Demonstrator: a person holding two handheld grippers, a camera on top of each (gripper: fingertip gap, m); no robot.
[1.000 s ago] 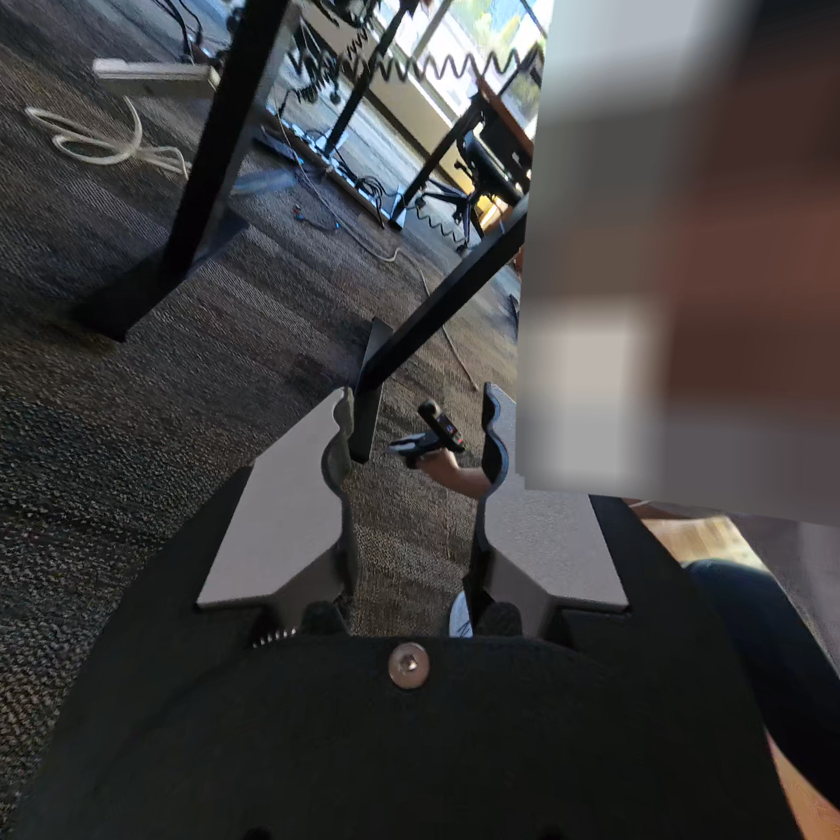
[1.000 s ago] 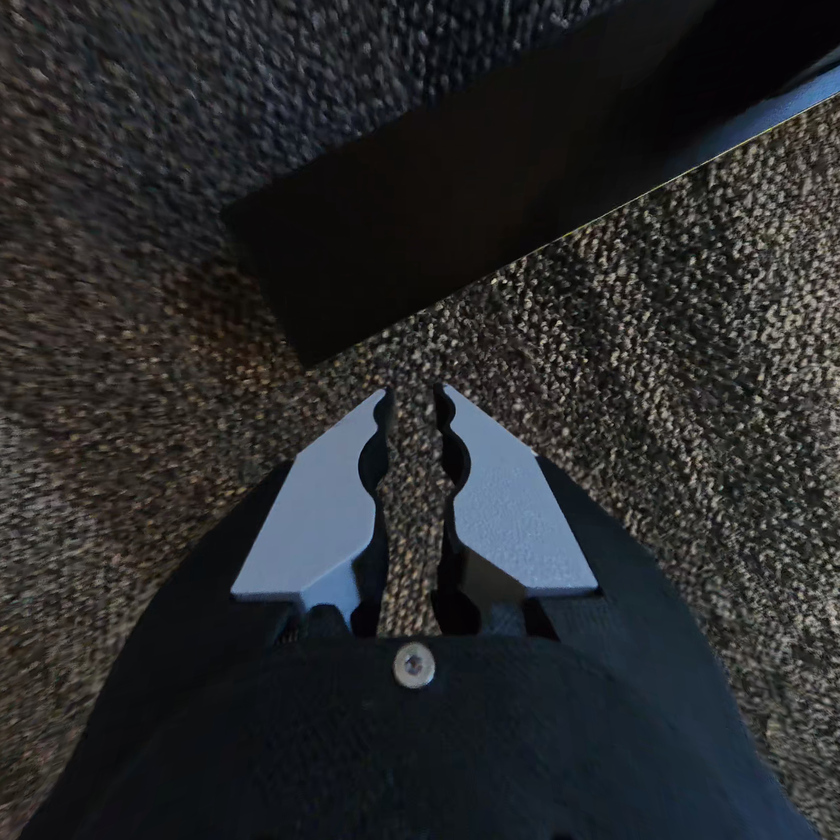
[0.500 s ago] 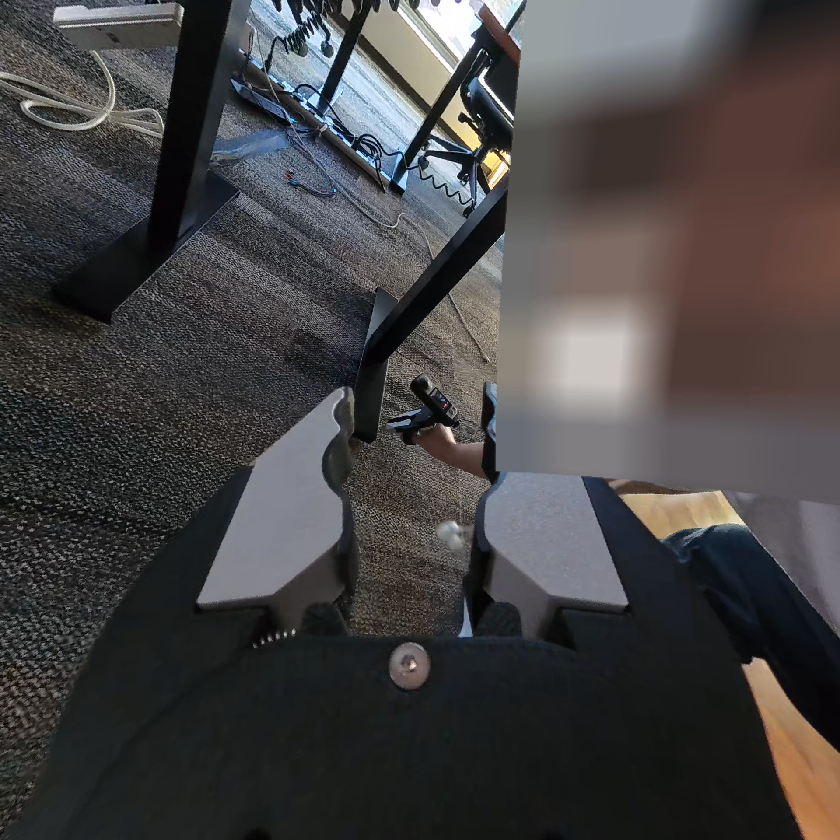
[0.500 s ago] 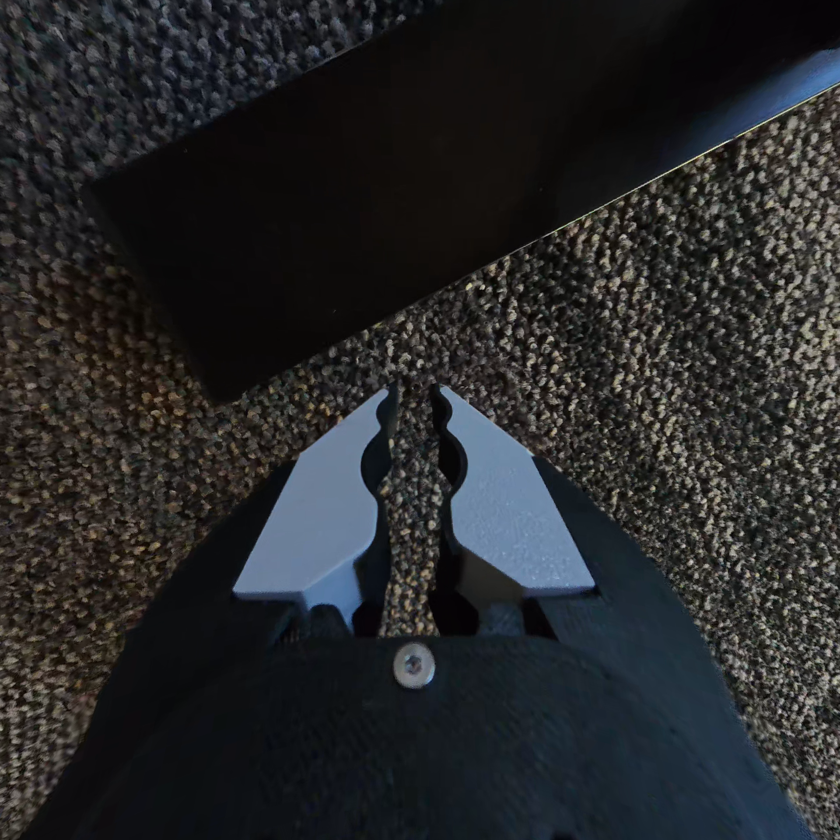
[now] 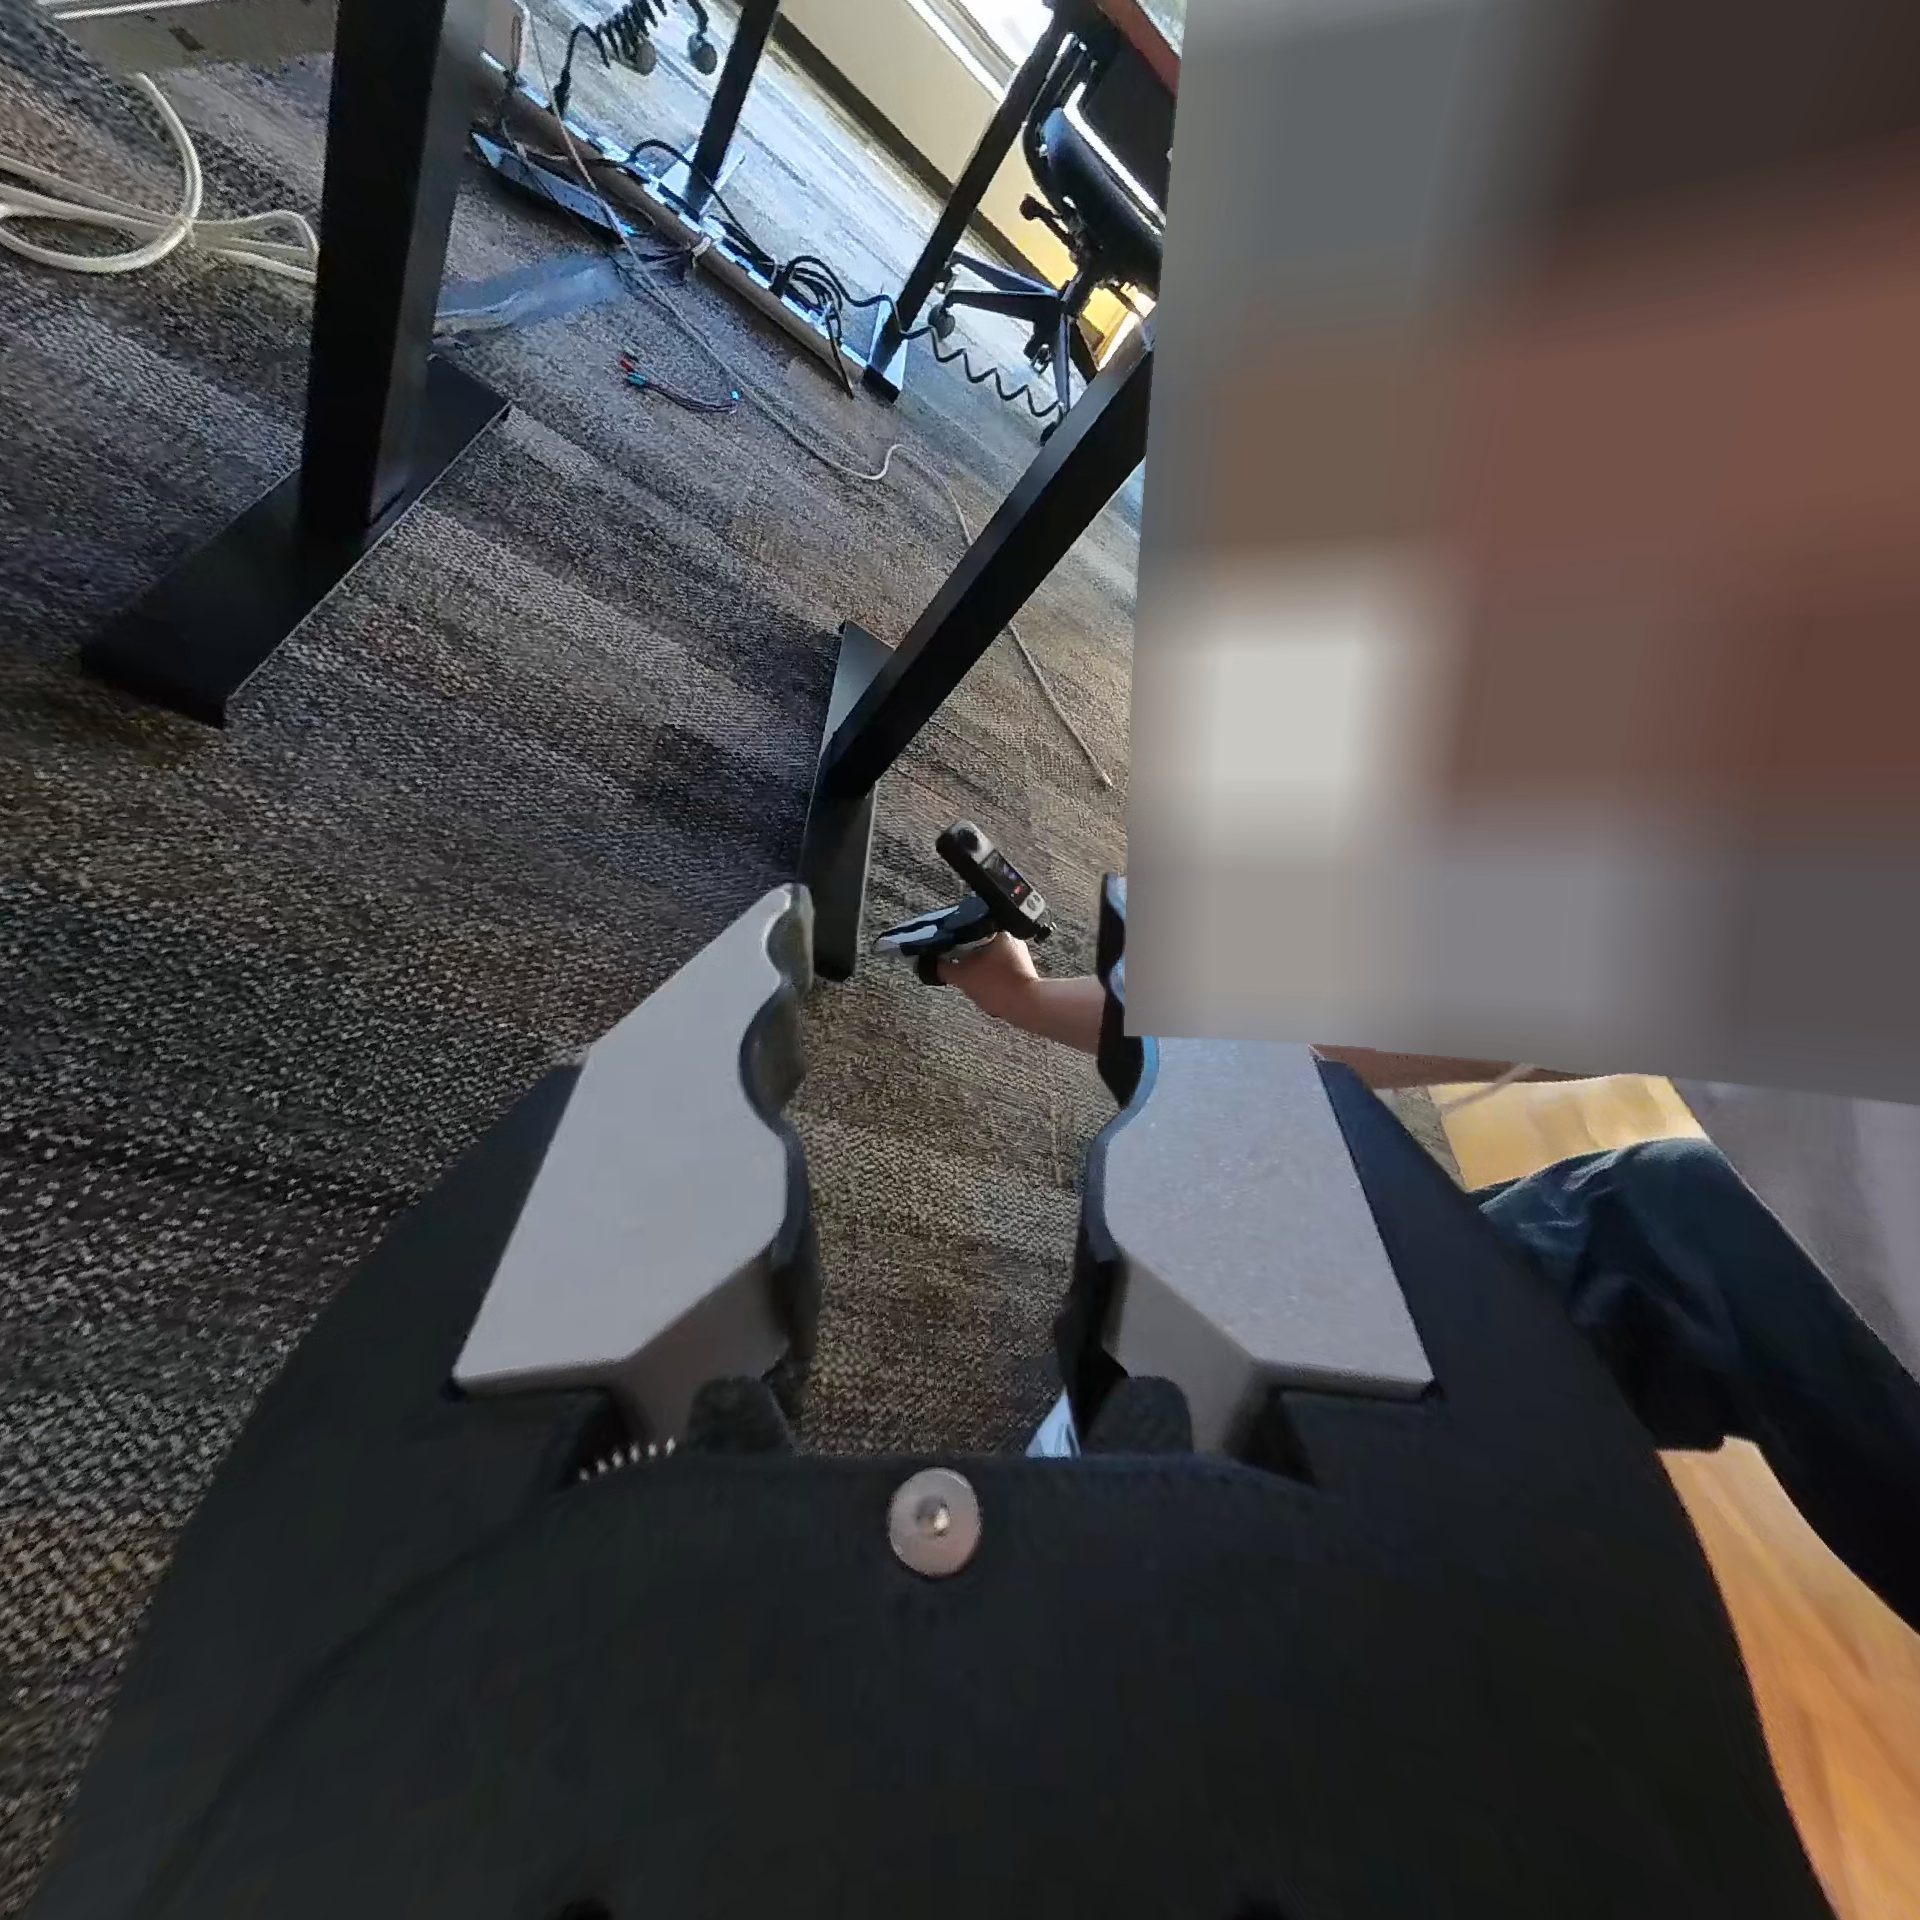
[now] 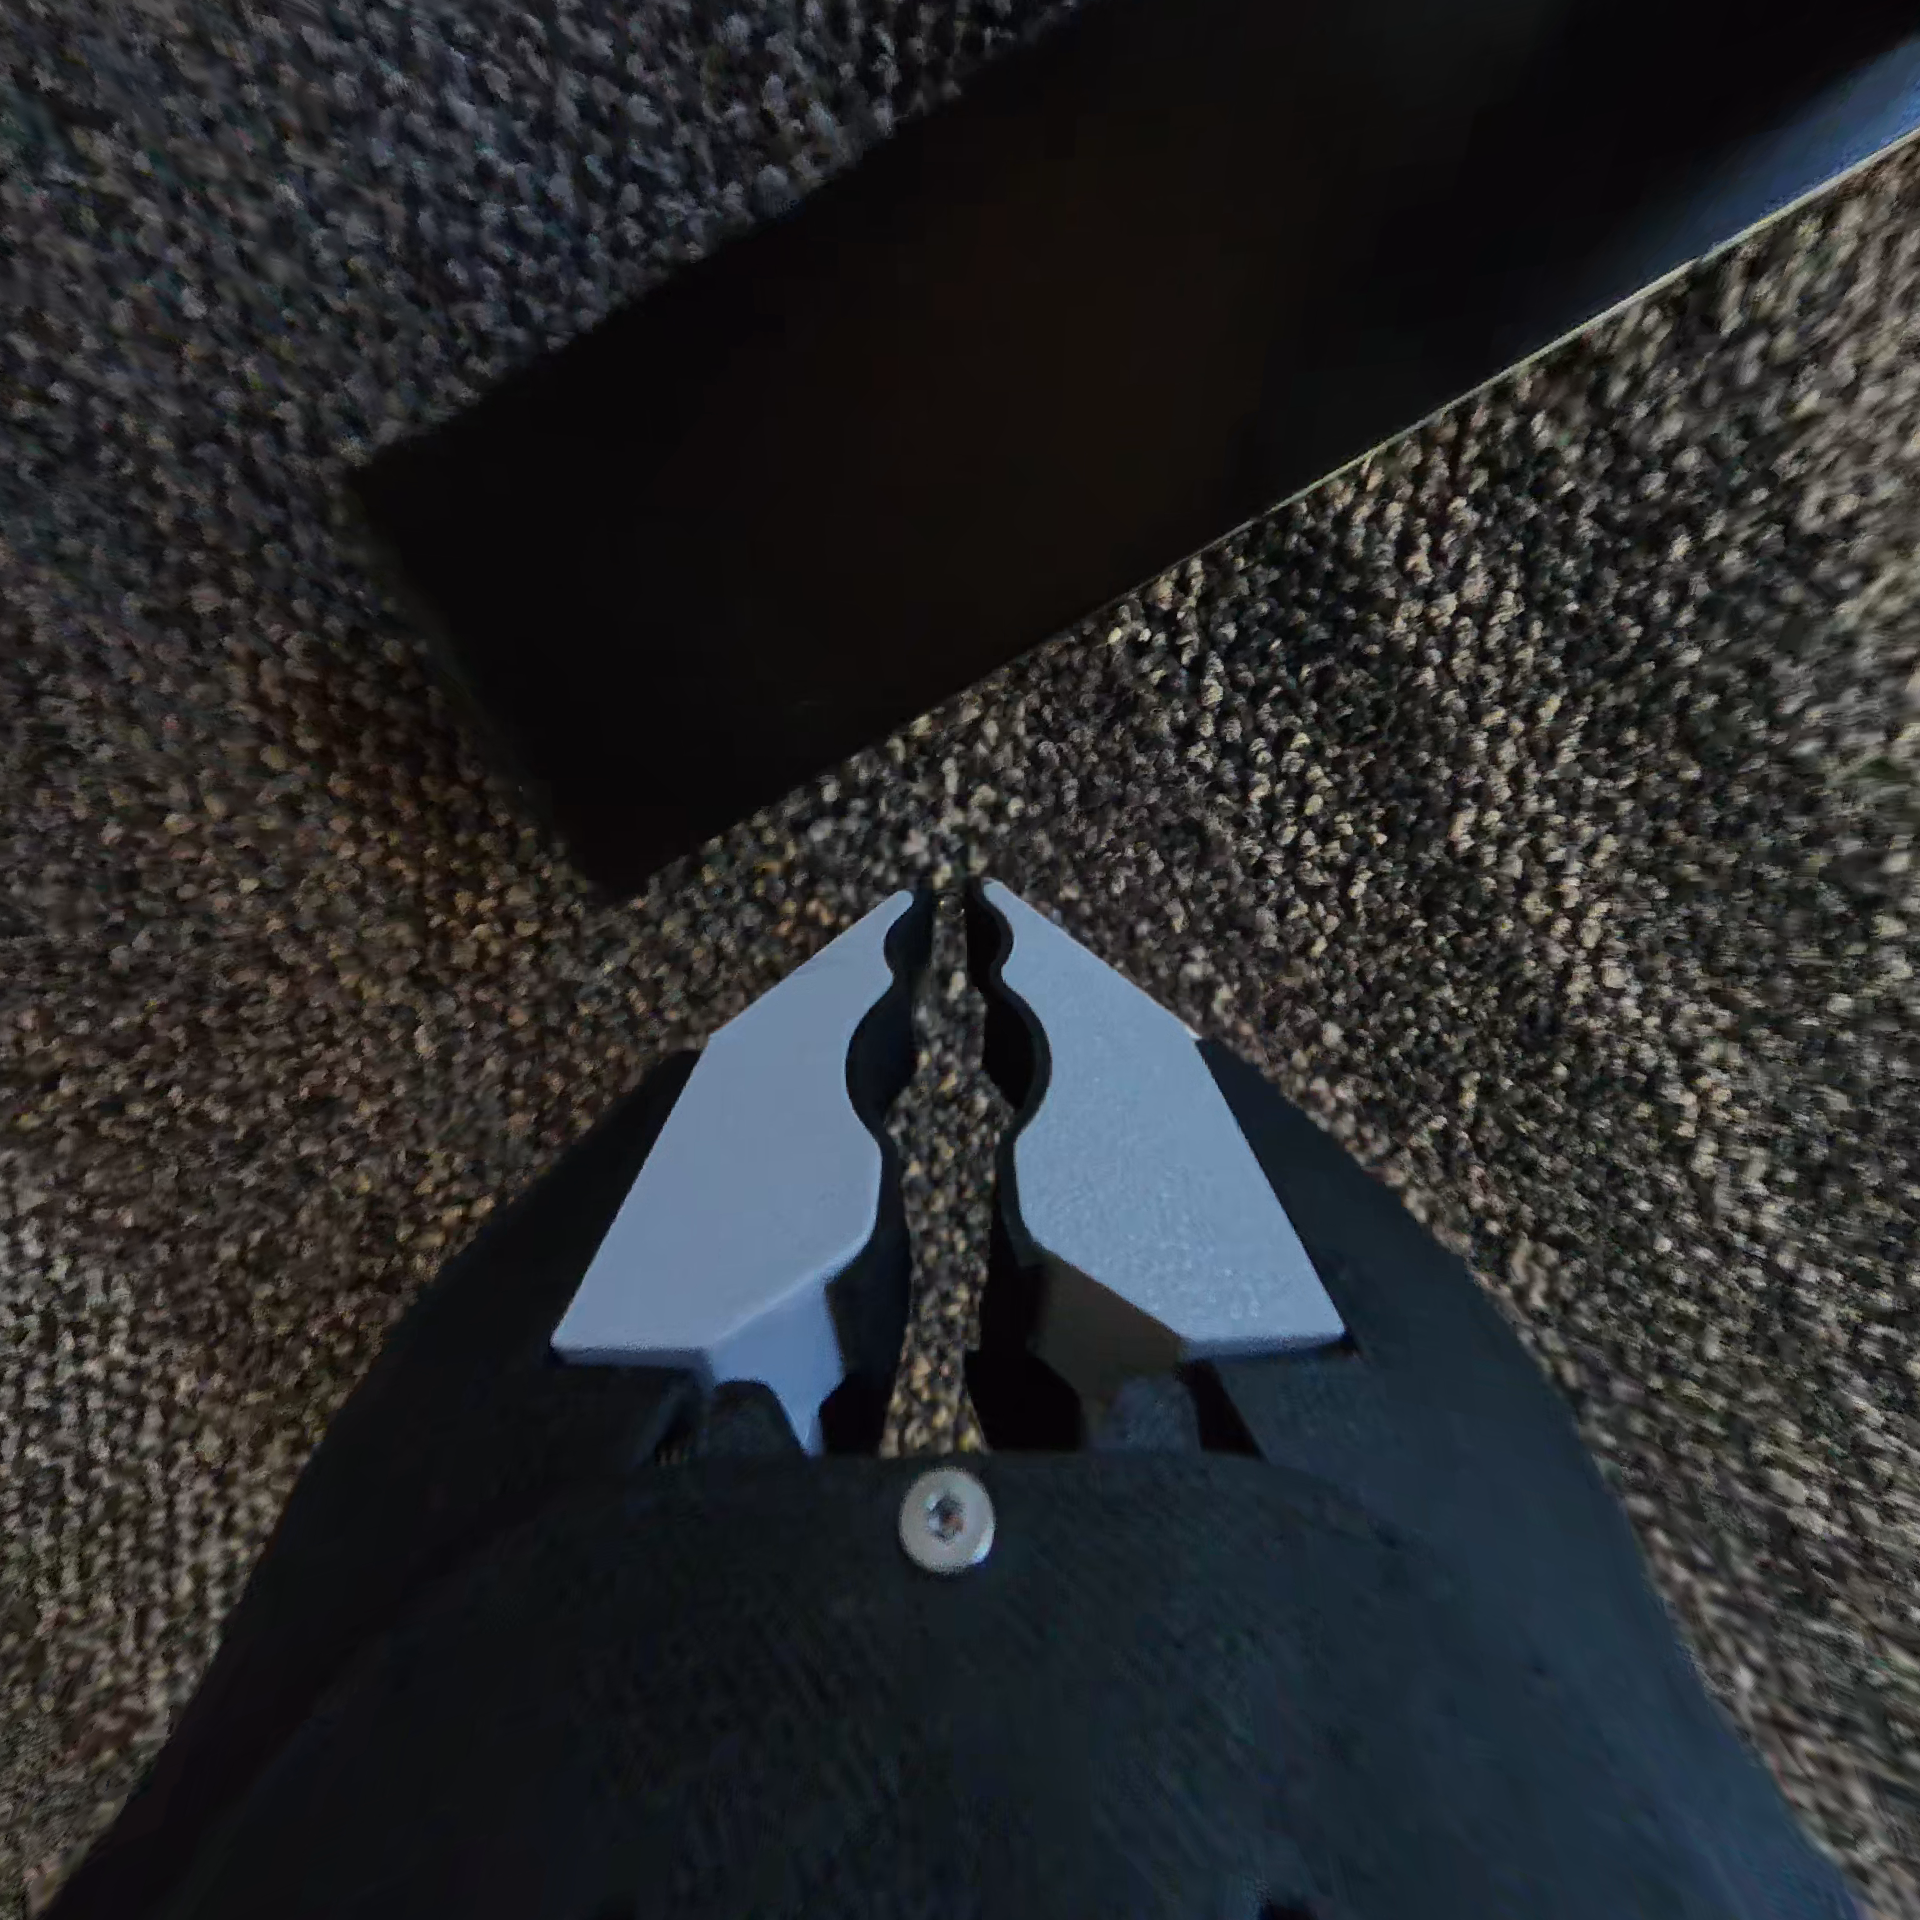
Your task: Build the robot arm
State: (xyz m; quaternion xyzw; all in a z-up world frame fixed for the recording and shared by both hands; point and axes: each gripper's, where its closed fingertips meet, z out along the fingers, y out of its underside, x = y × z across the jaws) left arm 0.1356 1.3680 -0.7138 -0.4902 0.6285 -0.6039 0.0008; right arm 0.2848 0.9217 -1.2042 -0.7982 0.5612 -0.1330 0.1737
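My left gripper (image 5: 954,902) is open and empty, held above the dark speckled carpet (image 5: 468,987). Farther off in the left wrist view, a hand holds my right gripper (image 5: 940,930) low over the carpet, beside the flat black foot (image 5: 842,883) of a slanted black table leg (image 5: 987,582). In the right wrist view, my right gripper (image 6: 948,894) points down at the carpet (image 6: 1455,831). Its jaws are almost together with nothing between them. The end of the black foot (image 6: 935,468) lies just beyond the tips.
A second black table leg (image 5: 384,260) stands at the left on a flat foot. White cable (image 5: 135,229), a power strip with cords (image 5: 665,208) and an office chair (image 5: 1081,208) lie beyond. A person's dark-trousered leg (image 5: 1714,1330) and a wooden surface (image 5: 1818,1662) are at the right.
My right gripper's jaws have closed from a narrow gap to almost touching, and it has shifted slightly beside the black foot. My left gripper stays open and has tilted a little.
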